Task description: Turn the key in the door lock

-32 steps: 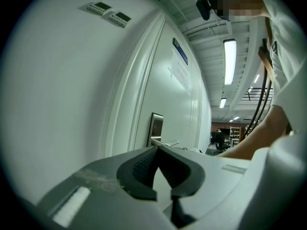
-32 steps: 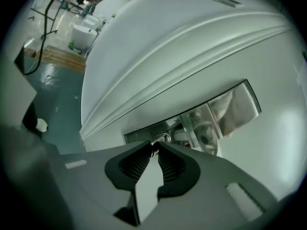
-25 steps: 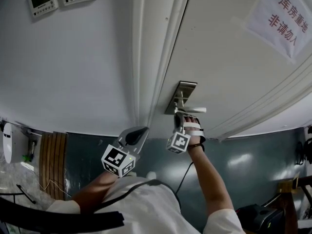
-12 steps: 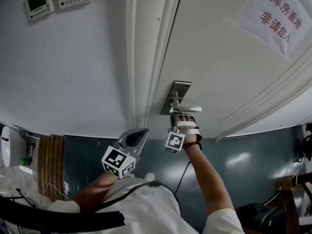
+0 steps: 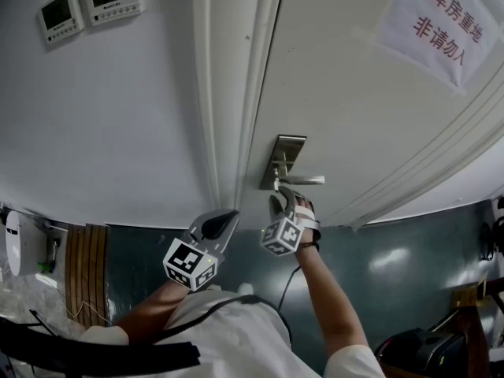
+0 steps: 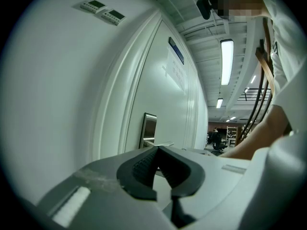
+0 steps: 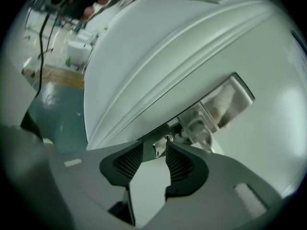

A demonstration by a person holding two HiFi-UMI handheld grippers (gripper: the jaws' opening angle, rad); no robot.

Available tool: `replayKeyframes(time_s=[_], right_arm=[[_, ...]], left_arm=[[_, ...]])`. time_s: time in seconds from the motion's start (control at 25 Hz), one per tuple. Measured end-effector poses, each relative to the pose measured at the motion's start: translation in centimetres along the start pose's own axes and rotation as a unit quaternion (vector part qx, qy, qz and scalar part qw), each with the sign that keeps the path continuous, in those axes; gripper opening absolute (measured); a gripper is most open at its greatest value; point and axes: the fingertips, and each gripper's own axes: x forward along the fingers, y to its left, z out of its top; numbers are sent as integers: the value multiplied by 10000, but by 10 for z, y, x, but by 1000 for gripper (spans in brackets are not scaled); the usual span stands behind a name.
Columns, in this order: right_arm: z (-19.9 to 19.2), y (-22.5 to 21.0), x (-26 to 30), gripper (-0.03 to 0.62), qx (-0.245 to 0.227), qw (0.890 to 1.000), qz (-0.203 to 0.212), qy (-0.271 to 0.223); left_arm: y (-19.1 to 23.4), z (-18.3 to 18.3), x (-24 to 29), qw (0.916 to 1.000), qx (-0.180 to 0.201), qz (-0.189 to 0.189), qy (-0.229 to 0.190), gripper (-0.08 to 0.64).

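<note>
A steel lock plate (image 5: 282, 160) with a lever handle (image 5: 307, 180) sits on the white door (image 5: 354, 93). A small silver key (image 7: 160, 146) sticks out of the lock below the handle. My right gripper (image 7: 154, 150) points up at it. Its jaws are opening, and the key head stands between the ribbed pads (image 7: 178, 163) with a gap on the left side. In the head view the right gripper (image 5: 281, 199) is just under the key (image 5: 276, 185). My left gripper (image 5: 219, 221) hangs shut and empty to the left, by the door frame (image 5: 228, 93), apart from the lock.
A paper sign (image 5: 445, 22) with red print hangs on the door at upper right. Two wall control panels (image 5: 87, 2) sit at upper left. The green floor (image 5: 394, 266) lies below, with a wooden board (image 5: 83, 266) at the left and a dark bag (image 5: 417, 353) at lower right.
The right gripper has rolled about its axis and its jaws have spread apart from the key. The hand has drawn slightly back from the lock. The left gripper stays put.
</note>
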Motion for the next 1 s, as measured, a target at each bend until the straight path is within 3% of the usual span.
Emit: replayKeyframes(time_s=[0.12, 0.2, 0.36, 0.56, 0.68, 0.76, 0.88, 1.0], right_arm=[[3, 0, -20, 150, 1321, 9905, 16, -378], [5, -3, -34, 107, 1928, 9793, -35, -613], [17, -9, -64, 46, 3090, 9441, -49, -1150], [30, -16, -101, 14, 3939, 9058, 4, -1563], [37, -23, -125, 12, 4671, 8659, 71, -1789], [46, -29, -143, 9, 4950, 8466, 70, -1955], [56, -34, -164, 9, 5087, 8341, 22, -2133], [61, -37, -177, 9, 5065, 8338, -61, -2196]], left_arm=[[-2, 0, 3, 10000, 8, -42, 10, 5], [-4, 0, 6, 10000, 20, -93, 11, 5], [-9, 2, 9, 9998, 21, -179, -2, 5], [-17, 12, 8, 9996, -17, -275, -118, 5], [-21, 22, 6, 9992, -27, -316, -225, 5], [-24, 28, 3, 9990, -3, -331, -287, 5], [-27, 37, -2, 9987, 34, -324, -386, 5], [-30, 41, -6, 9985, 46, -327, -432, 5]])
